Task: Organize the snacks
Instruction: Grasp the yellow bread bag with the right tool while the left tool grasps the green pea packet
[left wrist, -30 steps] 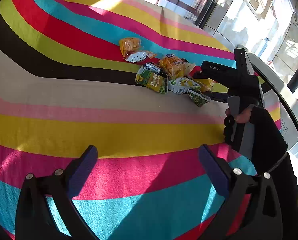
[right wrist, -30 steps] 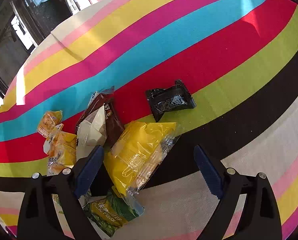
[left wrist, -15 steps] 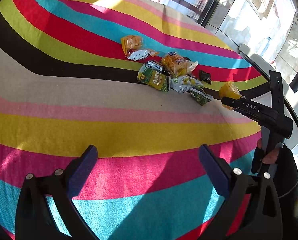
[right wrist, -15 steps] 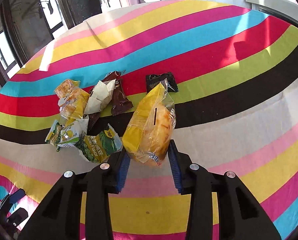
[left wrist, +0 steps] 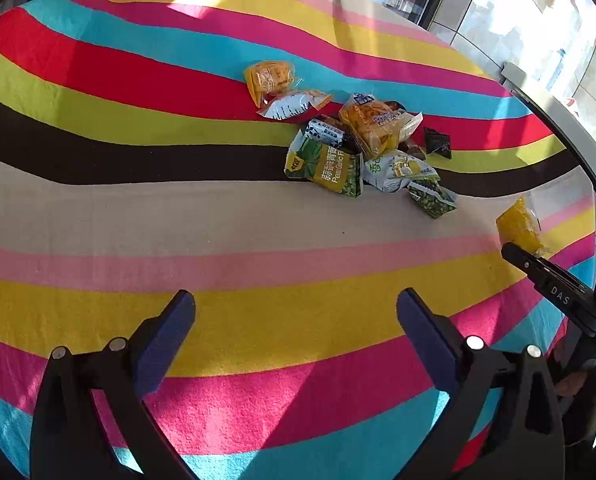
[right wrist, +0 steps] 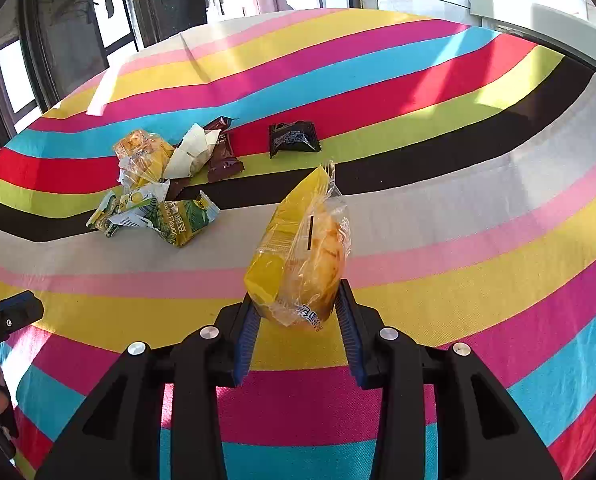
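We counted one snack in hand and a heap of loose ones beyond it. Nearest to us in the right wrist view, our right gripper point(right wrist: 298, 320) had its two blue-padded fingers point(right wrist: 246, 334) clamped on the lower end of a clear-and-yellow plastic packet of pastry point(right wrist: 298, 256). The packet stood tilted upward between the pads, clear of the striped tablecloth point(right wrist: 457, 280) — bands of pink, yellow, cyan, red, lime, black and cream.

In the left wrist view, our left gripper point(left wrist: 296, 334) pointed down over the yellow and pink bands with its two blue fingers point(left wrist: 166, 340) wide apart and nothing between them. At that view's right edge we saw the right gripper's black finger under the same yellow packet point(left wrist: 518, 227), well apart from the heap.

Farther off lay the heap. We made out about ten packets there, though overlaps kept us from an exact count: two green pea packets, a large one point(left wrist: 325, 164) and a small one point(left wrist: 431, 198), a white-and-green packet point(left wrist: 397, 166) between them, two orange pastry packets point(left wrist: 268, 78) point(left wrist: 371, 122), a white-and-blue packet point(left wrist: 294, 104) and a blue-and-white patterned one point(left wrist: 325, 131). From the right wrist we also saw a brown wrapper point(right wrist: 222, 156) and a white one point(right wrist: 192, 154) touching it. One black wrapper point(right wrist: 294, 138) lay apart on the red and lime bands.

We saw no containers — every packet rested straight on the cloth.
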`<state>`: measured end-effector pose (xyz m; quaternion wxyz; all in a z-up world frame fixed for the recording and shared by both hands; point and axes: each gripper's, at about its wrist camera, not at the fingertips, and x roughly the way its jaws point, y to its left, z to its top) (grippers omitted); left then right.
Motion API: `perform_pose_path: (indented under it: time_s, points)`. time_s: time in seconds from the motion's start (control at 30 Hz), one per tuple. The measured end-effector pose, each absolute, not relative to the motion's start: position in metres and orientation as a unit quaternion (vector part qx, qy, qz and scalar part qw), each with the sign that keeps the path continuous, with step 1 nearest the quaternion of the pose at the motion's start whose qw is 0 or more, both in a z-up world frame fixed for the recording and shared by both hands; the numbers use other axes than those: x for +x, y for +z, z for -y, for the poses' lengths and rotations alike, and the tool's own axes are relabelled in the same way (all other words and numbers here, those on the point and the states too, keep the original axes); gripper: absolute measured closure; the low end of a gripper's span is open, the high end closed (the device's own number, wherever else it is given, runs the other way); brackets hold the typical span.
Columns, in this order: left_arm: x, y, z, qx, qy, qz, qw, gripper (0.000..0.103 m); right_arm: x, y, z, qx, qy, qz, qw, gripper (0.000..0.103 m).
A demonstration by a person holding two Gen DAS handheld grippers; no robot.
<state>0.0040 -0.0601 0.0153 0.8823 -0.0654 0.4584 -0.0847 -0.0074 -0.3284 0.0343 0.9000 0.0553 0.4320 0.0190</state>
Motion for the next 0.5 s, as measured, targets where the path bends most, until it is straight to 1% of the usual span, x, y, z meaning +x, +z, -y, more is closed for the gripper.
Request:
perform_pose_path:
  time_s: [0.23, 0.4, 0.43, 0.47, 0.5]
  points:
    - [0.077, 0.001, 0.093, 0.021, -0.059, -0.464, 0.884, 0.002, -0.009, 0.033, 0.336, 0.086, 0.015, -0.426, 0.901, 0.065]
    - [0.108, -0.002, 0.101, 0.038, -0.066, -0.466, 0.881, 0.002, -0.009, 0.032, 0.34, 0.1, 0.022, -0.425, 0.899, 0.065]
    - [0.109, -0.002, 0.1, 0.037, -0.068, -0.463, 0.883, 0.007, -0.01, 0.032, 0.341, 0.104, 0.023, -0.424, 0.899, 0.065]
    - [0.108, 0.0, 0.099, 0.04, -0.069, -0.454, 0.887, 0.016, -0.01, 0.033, 0.342, 0.107, 0.024, -0.423, 0.899, 0.065]
    - [0.103, 0.002, 0.099, 0.039, -0.082, -0.442, 0.892, 0.043, -0.01, 0.033, 0.342, 0.109, 0.024, -0.422, 0.9, 0.065]
